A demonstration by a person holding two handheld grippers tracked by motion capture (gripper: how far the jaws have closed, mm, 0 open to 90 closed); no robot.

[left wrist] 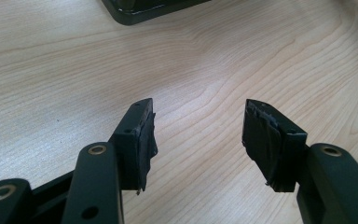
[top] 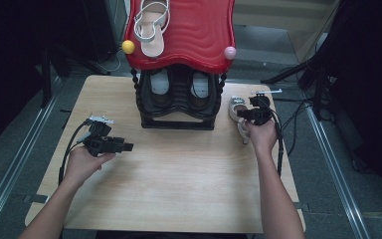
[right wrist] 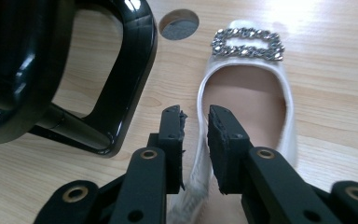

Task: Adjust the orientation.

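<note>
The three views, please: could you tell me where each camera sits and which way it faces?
High view: above the person's side, looking forward and down on the table and shoe rack; forearms, hands, left gripper, right gripper show.
Left gripper view: rides the left gripper, facing bare tabletop; its open jaws show.
Right gripper view: rides the right gripper, jaws astride the white shoe's side wall.
Shared: that shoe shows from above too.

Glossy black plastic rack [right wrist: 121,84], matt wooden table [right wrist: 335,116].
</note>
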